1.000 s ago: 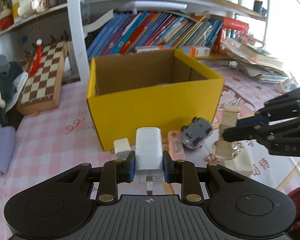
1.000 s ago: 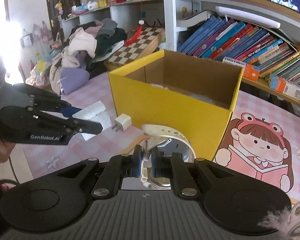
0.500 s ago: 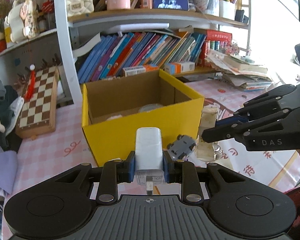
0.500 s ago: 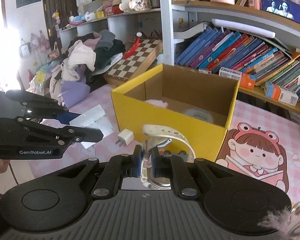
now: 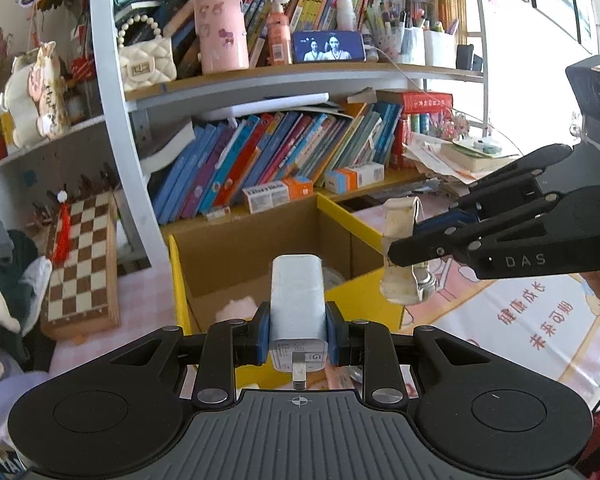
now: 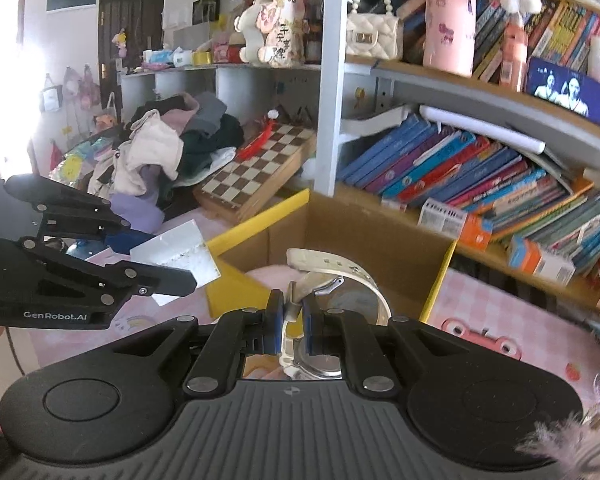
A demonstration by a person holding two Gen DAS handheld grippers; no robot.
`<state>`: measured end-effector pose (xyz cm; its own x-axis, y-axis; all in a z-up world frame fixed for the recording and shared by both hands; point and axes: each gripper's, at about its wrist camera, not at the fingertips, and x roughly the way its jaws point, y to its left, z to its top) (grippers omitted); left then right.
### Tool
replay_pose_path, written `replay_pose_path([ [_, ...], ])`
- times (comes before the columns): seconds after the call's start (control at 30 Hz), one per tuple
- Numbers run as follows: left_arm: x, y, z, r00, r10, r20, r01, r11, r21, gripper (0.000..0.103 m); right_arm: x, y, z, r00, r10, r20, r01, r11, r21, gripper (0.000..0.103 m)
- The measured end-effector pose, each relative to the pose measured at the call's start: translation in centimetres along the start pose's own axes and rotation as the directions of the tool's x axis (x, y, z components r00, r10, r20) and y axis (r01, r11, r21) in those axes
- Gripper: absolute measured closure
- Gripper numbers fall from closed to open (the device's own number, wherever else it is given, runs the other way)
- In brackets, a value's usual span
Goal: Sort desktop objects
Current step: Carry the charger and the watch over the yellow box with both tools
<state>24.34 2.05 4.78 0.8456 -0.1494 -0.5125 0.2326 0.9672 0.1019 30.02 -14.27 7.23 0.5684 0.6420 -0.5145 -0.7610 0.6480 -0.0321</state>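
- Since a second ago both grippers have lifted their loads off the pink tablecloth: the yellow box [image 5: 288, 256] sat higher in each view then, and now both cameras look down over its rim, while the small white plug, the toy car and the pink piece once visible in front of the box have dropped out of sight behind the gripper body.
- Left of the box, the chessboard [image 5: 82, 260] leans against the shelf, untouched, with a heap of clothes beyond it.
- The left gripper [image 5: 298, 330] is clamped narrowly on a white charger [image 5: 297, 292], pads pressing both flat sides, its metal prong pointing back toward the camera. The charger hangs above the box's near wall, about over the opening.
- The charger is a smooth rounded white block with a printed grey label at its plug end; in the right wrist view its broad face looks scuffed.
- Inside the box something pink and a pale round item already lie on the floor, so some sorting seems done.
- The right gripper [image 6: 291, 322] is pinched almost fully together on the strap of a wristwatch [image 6: 332, 300], held above the box's right-hand part.
- The wristwatch has a cream, worn-looking band curled in a loop, a metal buckle and a steel case back facing the camera.
- Judged from this, both items are mid-carry; lowering and releasing them into the box remains, as do the small pieces left in front of the box.
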Motion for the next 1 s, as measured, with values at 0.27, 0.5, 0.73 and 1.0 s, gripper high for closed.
replay_pose_path([
  [0.27,0.9,0.3,1.5,1.0,0.012,0.019,-0.013,0.999,0.043,0.078,1.1,-0.8,2.3,1.0,0.0,0.025,0.001,0.998,-0.055,0.094],
  [0.5,2.1,0.9,2.4,1.0,0.019,0.01,-0.019,0.998,0.058,0.078,2.5,-1.6,3.6,0.999,0.001,0.038,0.002,0.997,-0.075,0.094],
  [0.73,3.2,1.9,2.9,0.999,0.045,-0.001,-0.045,0.998,0.051,0.078,4.2,-2.3,4.2,0.999,0.017,0.03,-0.015,0.996,-0.083,0.094],
  [1.0,5.4,3.8,4.1,0.995,0.1,-0.002,-0.1,0.994,0.047,0.078,7.5,-3.9,5.4,1.0,0.028,-0.009,-0.029,0.994,-0.106,0.094],
])
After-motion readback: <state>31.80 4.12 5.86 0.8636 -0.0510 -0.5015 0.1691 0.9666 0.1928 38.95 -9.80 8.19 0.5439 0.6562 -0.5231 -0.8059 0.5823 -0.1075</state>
